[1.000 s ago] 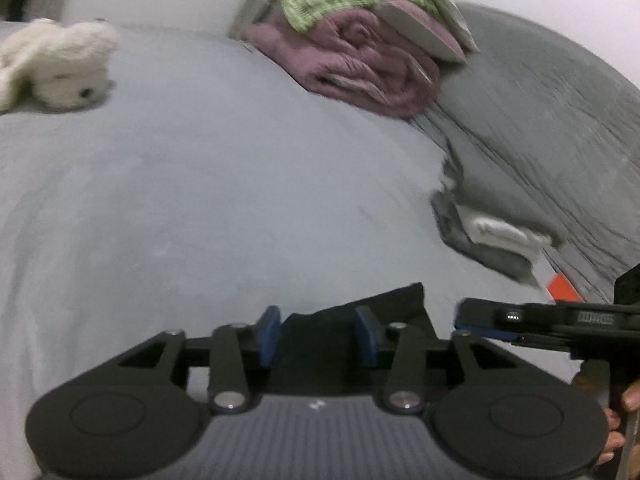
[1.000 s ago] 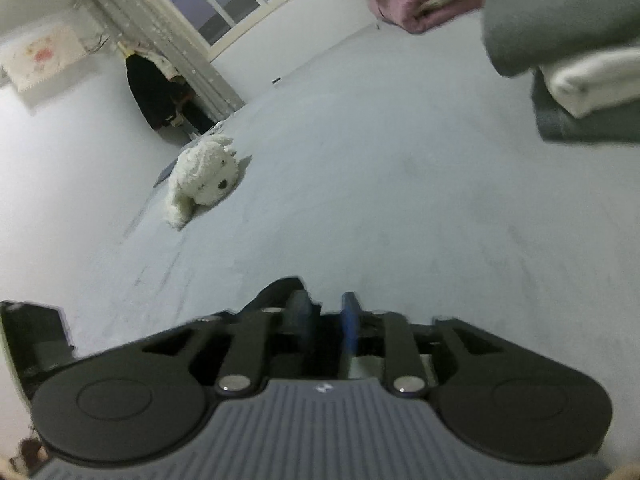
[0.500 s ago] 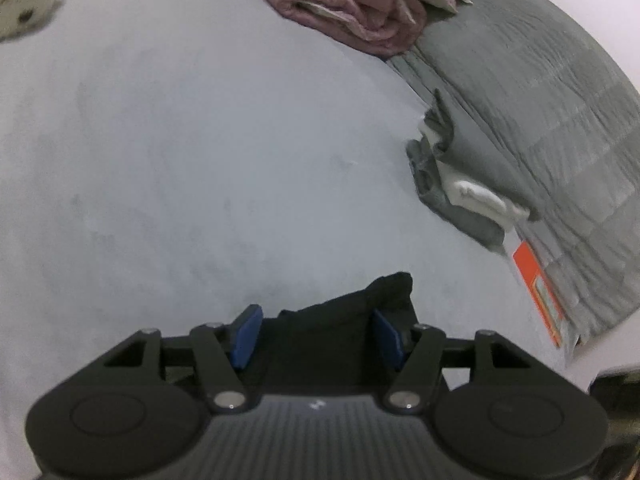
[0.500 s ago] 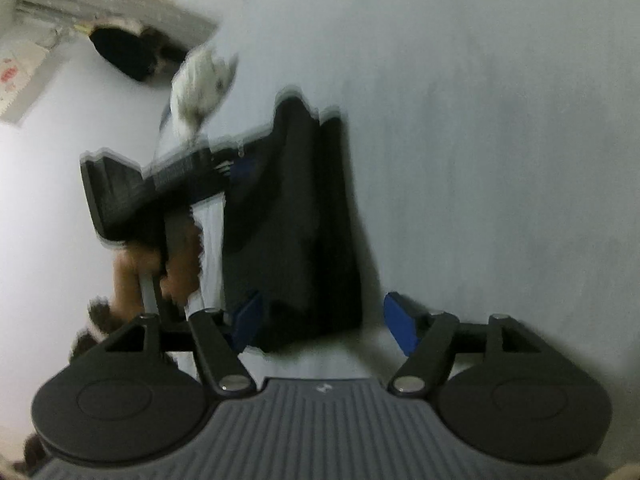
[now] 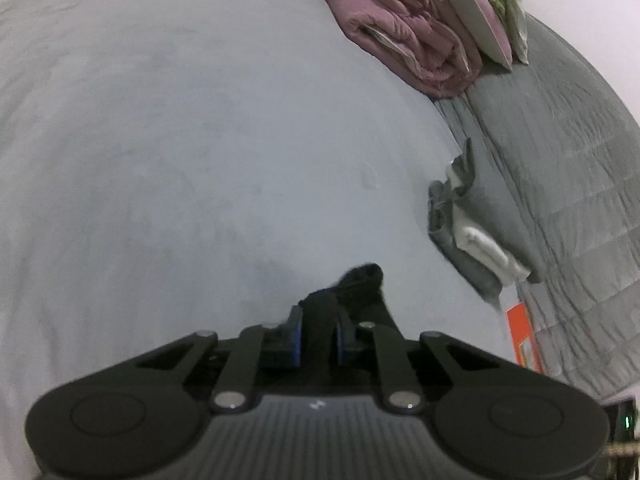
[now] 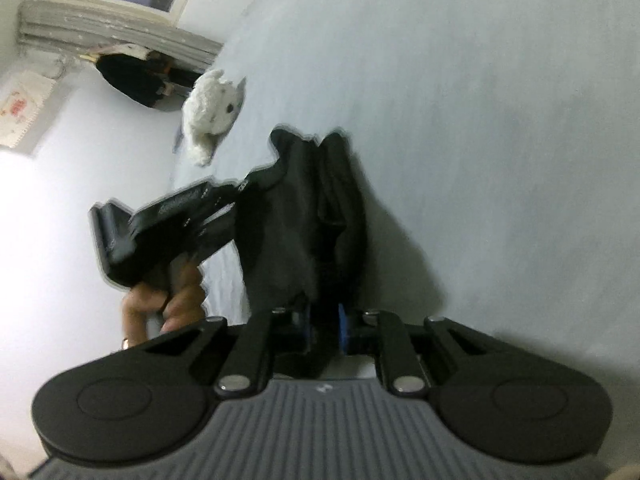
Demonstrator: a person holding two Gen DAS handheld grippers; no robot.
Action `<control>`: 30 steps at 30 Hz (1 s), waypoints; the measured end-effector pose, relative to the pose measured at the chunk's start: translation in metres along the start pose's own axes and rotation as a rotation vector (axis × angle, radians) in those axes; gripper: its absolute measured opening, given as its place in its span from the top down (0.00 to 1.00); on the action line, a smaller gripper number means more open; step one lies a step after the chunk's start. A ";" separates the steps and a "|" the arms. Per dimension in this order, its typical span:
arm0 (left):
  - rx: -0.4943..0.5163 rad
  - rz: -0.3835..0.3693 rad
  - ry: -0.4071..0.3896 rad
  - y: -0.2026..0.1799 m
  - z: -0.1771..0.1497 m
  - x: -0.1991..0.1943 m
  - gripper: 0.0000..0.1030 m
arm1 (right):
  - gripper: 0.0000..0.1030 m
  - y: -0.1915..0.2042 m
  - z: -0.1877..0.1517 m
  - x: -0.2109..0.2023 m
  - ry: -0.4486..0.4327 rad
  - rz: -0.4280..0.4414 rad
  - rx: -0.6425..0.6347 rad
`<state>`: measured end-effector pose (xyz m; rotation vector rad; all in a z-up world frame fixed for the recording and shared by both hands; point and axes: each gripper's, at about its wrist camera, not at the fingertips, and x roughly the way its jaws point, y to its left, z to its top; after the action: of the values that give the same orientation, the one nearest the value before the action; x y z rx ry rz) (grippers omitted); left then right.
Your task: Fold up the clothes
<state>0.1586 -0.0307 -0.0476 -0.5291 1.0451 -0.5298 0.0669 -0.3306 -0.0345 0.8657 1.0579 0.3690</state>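
Observation:
A black garment point(image 6: 308, 220) lies bunched on the pale grey bed sheet point(image 6: 500, 140). My right gripper point(image 6: 324, 322) is shut on its near edge. My left gripper point(image 5: 318, 330) is shut on another part of the same black garment point(image 5: 360, 284), which pokes out beyond the blue pads. In the right wrist view the left gripper point(image 6: 236, 200) shows from the side, held by a hand, meeting the garment's left edge. Most of the garment is hidden behind the gripper bodies.
A stack of folded grey and white clothes point(image 5: 476, 240) lies at the right, next to a grey quilt point(image 5: 568, 168). A rolled pink blanket point(image 5: 420, 36) sits at the back. A white plush toy point(image 6: 212, 108) lies at the far edge of the bed.
Both grippers were open around the black garment half a second ago and have closed on it. The right wrist view has steadied from a fast swing.

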 end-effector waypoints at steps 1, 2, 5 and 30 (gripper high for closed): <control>0.002 -0.007 0.002 0.000 0.000 0.000 0.86 | 0.85 0.001 0.010 -0.005 -0.007 -0.026 -0.014; 0.005 -0.014 0.003 0.001 0.000 0.000 0.86 | 0.84 0.001 0.021 -0.011 -0.017 -0.052 -0.029; 0.012 -0.036 0.008 0.001 0.000 -0.001 0.80 | 0.79 -0.008 0.046 -0.015 -0.052 -0.094 -0.022; -0.133 -0.118 -0.045 -0.005 -0.032 0.015 0.82 | 0.72 -0.050 0.010 -0.012 -0.128 0.082 0.174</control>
<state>0.1350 -0.0488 -0.0668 -0.7212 1.0145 -0.5520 0.0634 -0.3743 -0.0637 1.0767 0.9473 0.2890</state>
